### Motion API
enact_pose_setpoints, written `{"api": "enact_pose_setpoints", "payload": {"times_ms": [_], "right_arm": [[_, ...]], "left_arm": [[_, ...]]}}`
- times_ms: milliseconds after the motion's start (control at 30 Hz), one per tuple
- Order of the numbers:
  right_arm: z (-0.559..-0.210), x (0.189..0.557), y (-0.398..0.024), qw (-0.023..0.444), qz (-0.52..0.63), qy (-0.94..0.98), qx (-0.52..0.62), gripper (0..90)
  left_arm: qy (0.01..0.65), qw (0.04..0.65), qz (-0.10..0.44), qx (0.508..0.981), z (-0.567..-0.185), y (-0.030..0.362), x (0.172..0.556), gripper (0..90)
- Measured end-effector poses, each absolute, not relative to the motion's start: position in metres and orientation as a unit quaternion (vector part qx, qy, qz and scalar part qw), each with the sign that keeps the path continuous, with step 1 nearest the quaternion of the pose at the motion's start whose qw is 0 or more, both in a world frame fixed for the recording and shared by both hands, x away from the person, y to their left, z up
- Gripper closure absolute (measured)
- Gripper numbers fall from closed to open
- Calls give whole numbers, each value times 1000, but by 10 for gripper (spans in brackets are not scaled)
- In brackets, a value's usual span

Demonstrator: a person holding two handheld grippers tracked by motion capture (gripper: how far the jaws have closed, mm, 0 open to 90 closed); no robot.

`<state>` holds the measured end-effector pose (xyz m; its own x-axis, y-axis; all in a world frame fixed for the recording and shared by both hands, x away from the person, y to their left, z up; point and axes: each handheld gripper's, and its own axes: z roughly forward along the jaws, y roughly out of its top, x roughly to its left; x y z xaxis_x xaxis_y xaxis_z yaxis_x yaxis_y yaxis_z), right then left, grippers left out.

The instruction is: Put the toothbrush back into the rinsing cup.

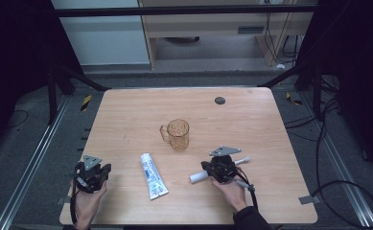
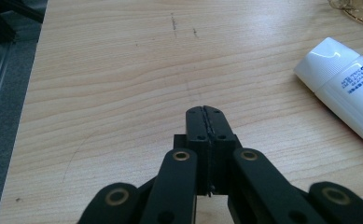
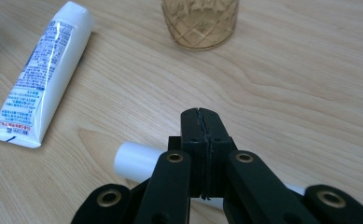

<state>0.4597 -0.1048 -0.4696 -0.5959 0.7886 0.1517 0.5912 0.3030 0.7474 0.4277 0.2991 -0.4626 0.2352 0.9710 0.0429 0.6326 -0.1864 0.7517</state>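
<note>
The right gripper (image 1: 221, 168) hovers with jaws pressed together and empty just over the white stick (image 3: 135, 162), which lies near right on the table (image 1: 126, 115). It looks light, stiff and smooth, likely to roll, so pinch across its middle. The left gripper (image 1: 92, 175), also closed and empty, sits near left.

In the right gripper view the right gripper (image 3: 201, 114) covered the middle of the white cylinder (image 3: 135, 163), and the top edge cut off the amber mug (image 3: 200, 23). In the left gripper view the right edge cut the toothpaste tube (image 2: 342, 88). Its print was too small to read. In the high view the white cylinder's (image 1: 198, 177) middle lay hidden.
</note>
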Motion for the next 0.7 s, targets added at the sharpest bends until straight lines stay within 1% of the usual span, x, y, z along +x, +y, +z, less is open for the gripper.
{"api": "enact_pose_setpoints", "payload": {"times_ms": [133,233,700], "right_arm": [[-479,463,-88,116,384,811,425,896],[-483,463,-85,114,377,815,424,896],[-485,457,-89,115,364,823,419,893]], "left_arm": [[557,312,271,720,-463,300,428,892],[557,312,272,720,-463,301,428,892],[557,313,271,720,-462,301,428,892]]}}
